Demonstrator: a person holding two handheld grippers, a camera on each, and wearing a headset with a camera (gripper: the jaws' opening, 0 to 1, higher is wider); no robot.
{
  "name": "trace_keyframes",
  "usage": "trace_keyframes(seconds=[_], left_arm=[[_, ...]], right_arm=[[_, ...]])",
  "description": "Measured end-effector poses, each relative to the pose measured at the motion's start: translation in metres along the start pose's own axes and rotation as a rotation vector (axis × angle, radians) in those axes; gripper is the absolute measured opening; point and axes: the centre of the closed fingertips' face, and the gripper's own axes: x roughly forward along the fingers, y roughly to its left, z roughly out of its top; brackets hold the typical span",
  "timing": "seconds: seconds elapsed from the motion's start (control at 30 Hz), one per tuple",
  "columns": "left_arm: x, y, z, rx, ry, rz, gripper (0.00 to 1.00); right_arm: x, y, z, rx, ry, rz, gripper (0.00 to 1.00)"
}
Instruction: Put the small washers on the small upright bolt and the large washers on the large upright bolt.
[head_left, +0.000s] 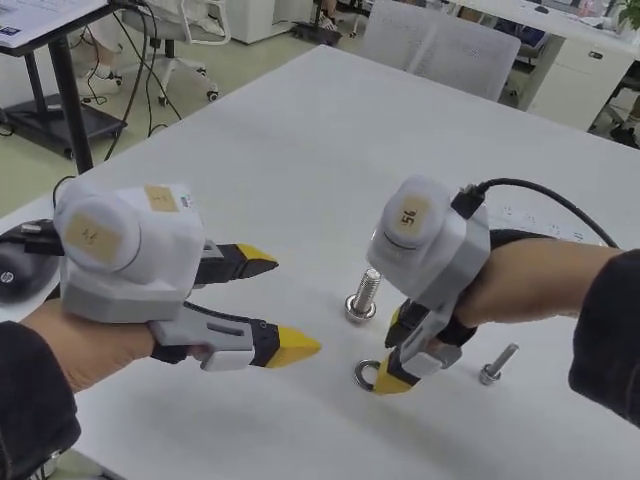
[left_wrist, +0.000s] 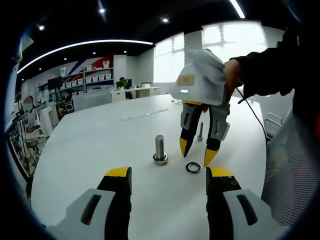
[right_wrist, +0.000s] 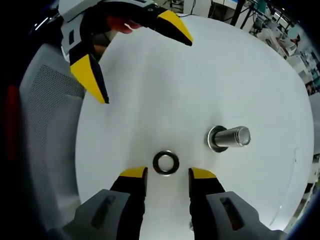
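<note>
The white surface lies wide and bare from the work out to its far corner, where a grey chair stands against the far edge. The long left edge runs well clear of the bolts. All the task's things sit in the near part, toward the edge at the person's side, with open room around them on every side but that one.

The large upright bolt stands head-down and well in from the left edge. The small upright bolt stands apart from it, further toward the right. One washer lies flat just nearer the person's edge than the large bolt, close to it but not touching.

The right claw points steeply down with its jaws parted a little wider than the washer. In the right gripper view the washer lies just ahead of the gap between the yellow tips. The claw holds nothing, and whether a tip touches the ring cannot be told.

The left claw is held above the surface on the left-edge side of the large bolt. Its jaws are spread wide and hold nothing.
</note>
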Motion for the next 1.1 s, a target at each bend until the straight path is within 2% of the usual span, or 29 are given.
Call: trace_keyframes(seconds=[0.5,1.1], left_arm=[[-0.003,0.002,0.0,-0.003,-0.009,0.008,0.59],[-0.002,0.001,0.0,-0.002,-0.008,0.005,0.59]], right_arm=[[0.013,0.002,0.0,-0.015,0.03,-0.018,0.33],[0.013,0.004,0.001,-0.02,0.04,-0.026,0.27]])
